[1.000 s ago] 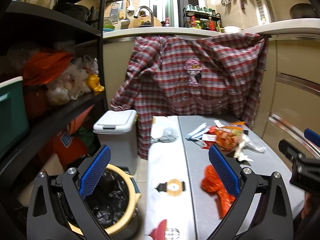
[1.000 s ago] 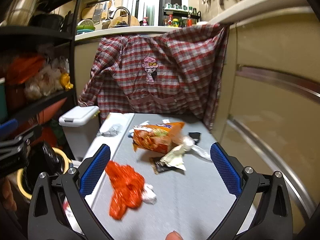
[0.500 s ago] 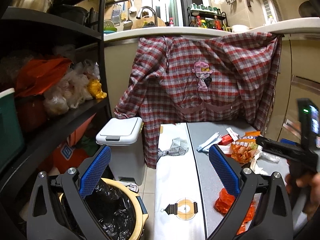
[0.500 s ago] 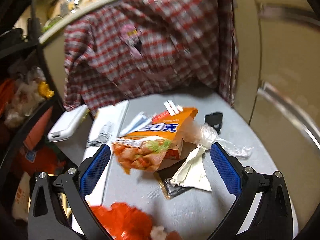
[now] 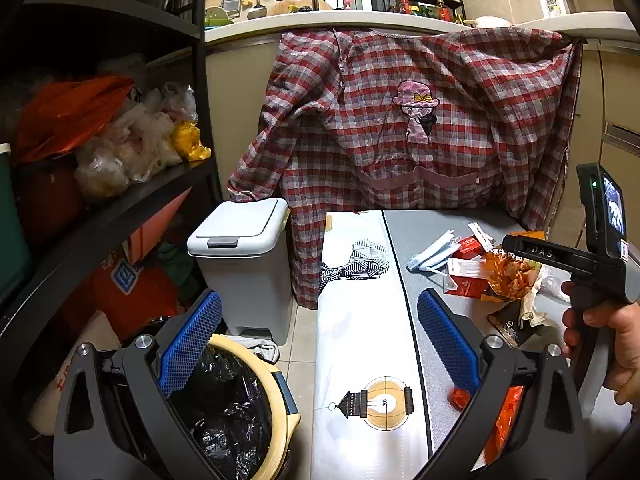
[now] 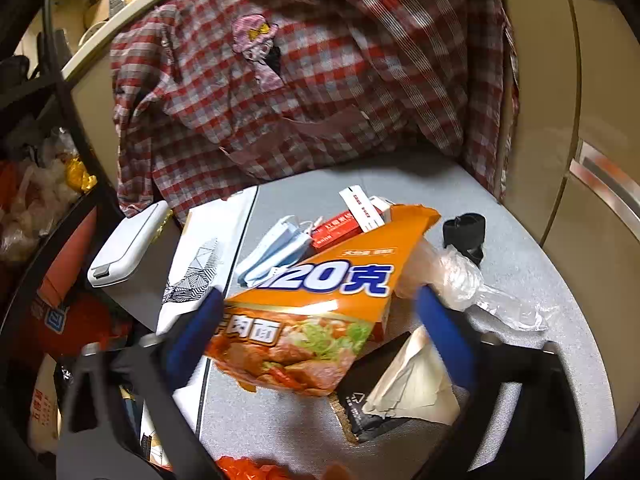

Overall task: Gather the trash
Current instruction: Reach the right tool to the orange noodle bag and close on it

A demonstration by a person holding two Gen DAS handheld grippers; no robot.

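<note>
Trash lay piled on the worktop (image 6: 540, 248); within a second the right gripper (image 6: 316, 332) had advanced, its wide-open fingers now bracketing the orange noodle packet (image 6: 320, 312), grasp apparently imminent. Left gripper (image 5: 316, 344) hovered open, empty.

Plaid shirt (image 5: 420, 128) drapes the counter (image 5: 360, 20); black shelving (image 5: 120, 208) stands left.

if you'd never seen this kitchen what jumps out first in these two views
The orange noodle packet fills the right wrist view, sitting between the open fingers of the right gripper amid trash on the grey table. Behind it a red plaid shirt hangs from the counter. Under the left gripper, a black-lined yellow bin stands on the floor.
</note>
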